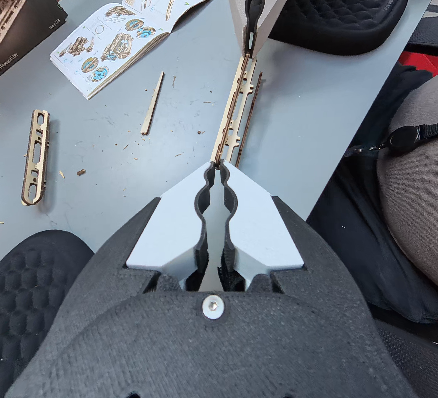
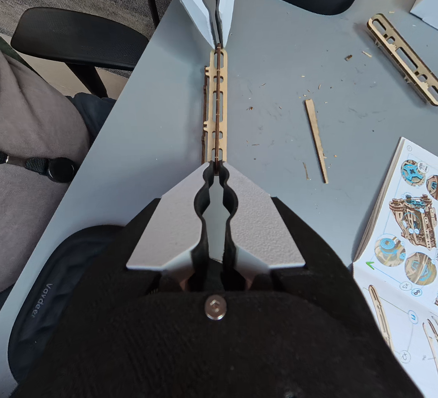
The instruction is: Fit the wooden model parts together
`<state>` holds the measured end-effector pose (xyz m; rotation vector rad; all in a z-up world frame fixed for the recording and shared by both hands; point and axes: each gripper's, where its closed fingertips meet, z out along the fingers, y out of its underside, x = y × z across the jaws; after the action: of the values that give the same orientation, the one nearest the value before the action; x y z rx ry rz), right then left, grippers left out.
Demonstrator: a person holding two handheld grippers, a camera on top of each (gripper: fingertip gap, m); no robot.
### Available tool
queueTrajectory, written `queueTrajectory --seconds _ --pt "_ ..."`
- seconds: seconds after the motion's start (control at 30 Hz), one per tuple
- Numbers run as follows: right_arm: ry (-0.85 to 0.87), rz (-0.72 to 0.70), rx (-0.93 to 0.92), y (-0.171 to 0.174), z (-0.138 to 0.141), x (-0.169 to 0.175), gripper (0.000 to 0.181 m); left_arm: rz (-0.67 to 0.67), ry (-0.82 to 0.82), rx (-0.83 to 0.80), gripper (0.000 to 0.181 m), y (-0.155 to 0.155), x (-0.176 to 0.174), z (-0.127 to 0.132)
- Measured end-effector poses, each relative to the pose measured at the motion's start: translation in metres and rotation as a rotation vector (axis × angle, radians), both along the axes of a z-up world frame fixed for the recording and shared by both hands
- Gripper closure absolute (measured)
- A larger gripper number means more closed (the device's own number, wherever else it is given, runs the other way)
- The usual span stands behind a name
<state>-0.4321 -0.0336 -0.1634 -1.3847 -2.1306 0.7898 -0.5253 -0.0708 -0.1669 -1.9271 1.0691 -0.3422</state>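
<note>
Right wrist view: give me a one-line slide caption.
Both grippers, right and left, pinch opposite ends of a slotted wooden strip above the grey table, instruction booklet alongside.

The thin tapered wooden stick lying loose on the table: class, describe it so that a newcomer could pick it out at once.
Start at the open instruction booklet on the grey table. Just below its near edge, between it and the long slotted piece held by both claws, lies the thin tapered wooden stick. Unlike the slotted assembly to its left, it is plain, solid and narrow, without holes or tabs.
</note>
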Motion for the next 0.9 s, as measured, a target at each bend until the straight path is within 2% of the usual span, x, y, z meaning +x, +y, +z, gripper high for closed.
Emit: queueTrajectory --seconds 0.03,0.27,0.9 --pt "0.001 0.002 0.008 -0.001 0.0 -0.001 0.179 0.002 0.003 0.004 0.18 -0.002 0.0 0.0" --pt "-0.036 0.014 0.019 -0.006 -0.011 -0.001 0.18 0.009 0.006 -0.005 0.18 -0.009 0.001 -0.009" --pt "-0.065 0.019 0.0 -0.006 -0.016 0.007 0.18 -0.008 -0.001 -0.012 0.18 -0.005 0.006 -0.01"
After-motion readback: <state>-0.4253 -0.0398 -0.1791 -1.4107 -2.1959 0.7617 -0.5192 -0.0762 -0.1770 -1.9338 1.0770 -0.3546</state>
